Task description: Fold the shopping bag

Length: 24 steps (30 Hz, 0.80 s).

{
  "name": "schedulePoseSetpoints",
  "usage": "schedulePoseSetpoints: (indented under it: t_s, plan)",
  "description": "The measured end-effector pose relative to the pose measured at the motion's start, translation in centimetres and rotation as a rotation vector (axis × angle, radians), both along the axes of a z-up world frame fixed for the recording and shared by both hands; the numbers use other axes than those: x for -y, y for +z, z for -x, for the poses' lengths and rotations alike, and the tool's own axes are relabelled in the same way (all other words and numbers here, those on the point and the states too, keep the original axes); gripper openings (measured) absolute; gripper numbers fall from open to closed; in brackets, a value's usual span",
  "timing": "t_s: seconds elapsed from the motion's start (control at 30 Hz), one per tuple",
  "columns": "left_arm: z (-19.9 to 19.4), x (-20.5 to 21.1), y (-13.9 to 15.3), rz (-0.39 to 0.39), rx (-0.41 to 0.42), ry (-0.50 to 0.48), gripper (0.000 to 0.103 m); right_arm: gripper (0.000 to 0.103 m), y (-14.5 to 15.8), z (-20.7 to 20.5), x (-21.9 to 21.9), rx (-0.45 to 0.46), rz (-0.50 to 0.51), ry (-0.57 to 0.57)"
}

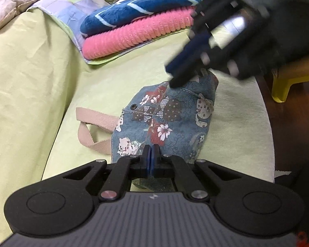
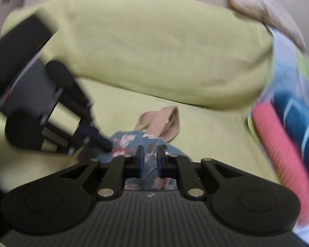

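A blue floral fabric shopping bag (image 1: 171, 121) with beige webbing handles (image 1: 92, 125) lies bunched on the yellow-green cover (image 1: 41, 72). My left gripper (image 1: 152, 152) is shut on the bag's near edge. My right gripper (image 1: 175, 78) reaches in from the upper right, its tips at the bag's far edge. In the right wrist view the right gripper (image 2: 150, 156) has its jaws a little apart over the bag (image 2: 129, 142), the handles (image 2: 164, 121) lie beyond it, and the left gripper (image 2: 105, 144) pinches the bag from the left.
A folded pink ribbed towel (image 1: 134, 39) and a blue patterned towel (image 1: 138, 6) are stacked on a pastel cloth at the back. A beige cushion (image 1: 16, 2) lies at the far left. A yellow stool (image 1: 294, 82) stands on the dark floor to the right.
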<state>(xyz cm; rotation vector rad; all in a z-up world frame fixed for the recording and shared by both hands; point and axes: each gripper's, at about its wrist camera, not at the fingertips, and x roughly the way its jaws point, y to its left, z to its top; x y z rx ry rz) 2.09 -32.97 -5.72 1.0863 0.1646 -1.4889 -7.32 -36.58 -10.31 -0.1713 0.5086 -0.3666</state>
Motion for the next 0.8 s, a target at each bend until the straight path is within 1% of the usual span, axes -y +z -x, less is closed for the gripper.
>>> schedulePoseSetpoints:
  t_s: [0.03, 0.17, 0.3, 0.4, 0.57, 0.8]
  plan:
    - [0.0, 0.0, 0.0, 0.003, -0.003, 0.005, 0.0, 0.007, -0.6, -0.2, -0.3, -0.02, 0.025, 0.0]
    - [0.0, 0.2, -0.1, 0.021, -0.023, 0.035, 0.0, 0.007, -2.3, -0.5, 0.5, -0.067, 0.039, -0.035]
    - [-0.3, 0.9, -0.3, 0.046, -0.048, 0.096, 0.0, 0.008, -3.0, -0.9, 2.1, -0.092, 0.003, -0.044]
    - [-0.6, 1.3, -0.4, 0.073, -0.075, 0.151, 0.0, 0.009, -3.2, -1.0, 3.7, -0.072, -0.068, -0.051]
    - [-0.7, 1.4, -0.2, 0.092, -0.1, 0.201, 0.0, 0.009, -3.5, -0.6, 4.7, -0.039, -0.131, -0.054]
    - [-0.7, 1.2, -0.2, 0.102, -0.102, 0.221, 0.0, 0.009, -3.8, -0.5, 4.8, -0.022, -0.149, -0.064]
